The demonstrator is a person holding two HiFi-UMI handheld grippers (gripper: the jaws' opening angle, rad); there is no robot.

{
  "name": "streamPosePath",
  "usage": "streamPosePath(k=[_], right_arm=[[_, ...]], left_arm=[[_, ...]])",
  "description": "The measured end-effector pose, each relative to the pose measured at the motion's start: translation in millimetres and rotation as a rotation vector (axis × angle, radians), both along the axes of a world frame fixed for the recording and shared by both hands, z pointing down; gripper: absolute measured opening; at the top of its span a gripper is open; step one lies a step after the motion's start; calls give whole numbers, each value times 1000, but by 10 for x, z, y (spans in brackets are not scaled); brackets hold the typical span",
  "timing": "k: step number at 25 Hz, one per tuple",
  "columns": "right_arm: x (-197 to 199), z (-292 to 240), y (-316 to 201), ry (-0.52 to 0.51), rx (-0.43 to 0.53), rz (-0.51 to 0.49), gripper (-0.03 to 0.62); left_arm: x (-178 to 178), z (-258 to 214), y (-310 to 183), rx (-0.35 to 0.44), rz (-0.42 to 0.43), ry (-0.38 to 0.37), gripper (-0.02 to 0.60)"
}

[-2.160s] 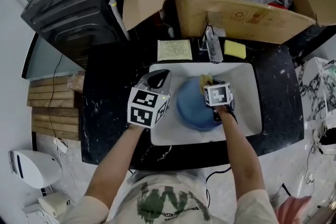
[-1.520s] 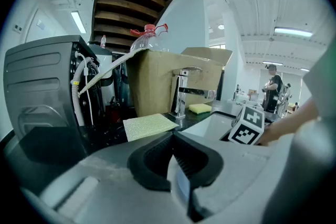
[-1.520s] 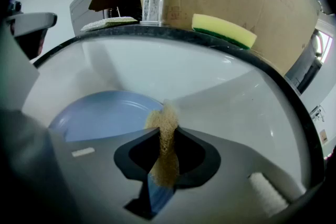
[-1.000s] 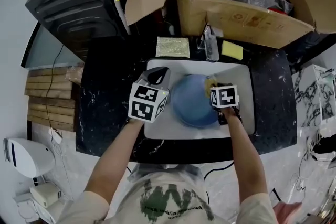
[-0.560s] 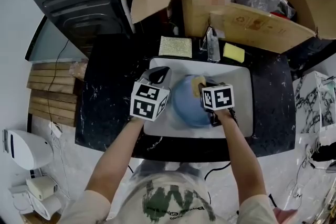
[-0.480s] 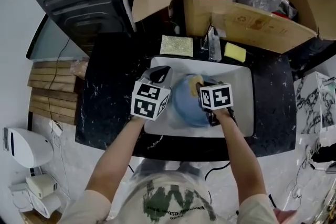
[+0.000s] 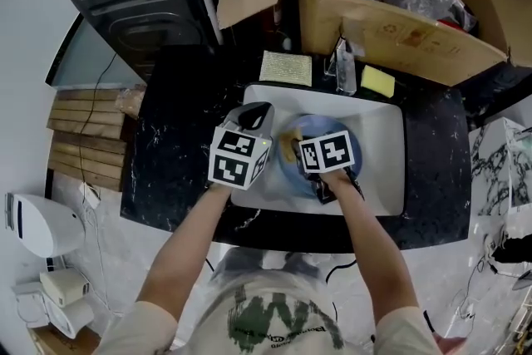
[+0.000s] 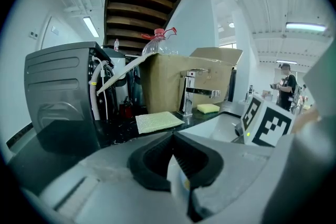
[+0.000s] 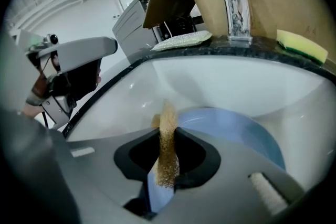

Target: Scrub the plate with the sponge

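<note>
Pinching the sponge [image 9: 168, 150] edge-on, the right gripper [image 9: 167, 161] has its jaws closed nearly together on it, and the tan strip's long axis runs straight out along them. The sponge tip sits at the left rim of the blue plate [image 9: 239, 128], so most of the plate lies ahead and to the right of the claw. The next stroke probably has to sweep that way. Left of the plate, above the sink [image 7: 381, 179] rim, the left gripper [image 7: 254, 115] hangs with jaws pressed together on nothing. Beyond the plate stands the faucet [image 7: 345, 72].
</note>
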State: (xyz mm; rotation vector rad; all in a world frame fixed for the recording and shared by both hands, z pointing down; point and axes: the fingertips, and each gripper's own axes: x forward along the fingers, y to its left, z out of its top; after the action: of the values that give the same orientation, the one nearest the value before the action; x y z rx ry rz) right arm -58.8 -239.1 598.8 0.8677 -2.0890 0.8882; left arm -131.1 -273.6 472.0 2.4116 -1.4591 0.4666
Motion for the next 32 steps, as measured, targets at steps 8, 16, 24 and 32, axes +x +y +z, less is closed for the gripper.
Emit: streamPosePath(k=[8, 16, 24, 32], right_arm=[[-53, 179, 132, 18, -71, -7, 67], [121, 313, 162, 101, -70, -42, 67], [354, 364, 165, 154, -77, -44, 69], [649, 373, 124, 209, -64, -36, 69]], left_arm=[[30, 18, 46, -3, 0, -1, 3], [72, 55, 80, -10, 1, -7, 3], [118, 84, 78, -15, 2, -12, 3], [202, 81, 80, -15, 4, -8, 3]])
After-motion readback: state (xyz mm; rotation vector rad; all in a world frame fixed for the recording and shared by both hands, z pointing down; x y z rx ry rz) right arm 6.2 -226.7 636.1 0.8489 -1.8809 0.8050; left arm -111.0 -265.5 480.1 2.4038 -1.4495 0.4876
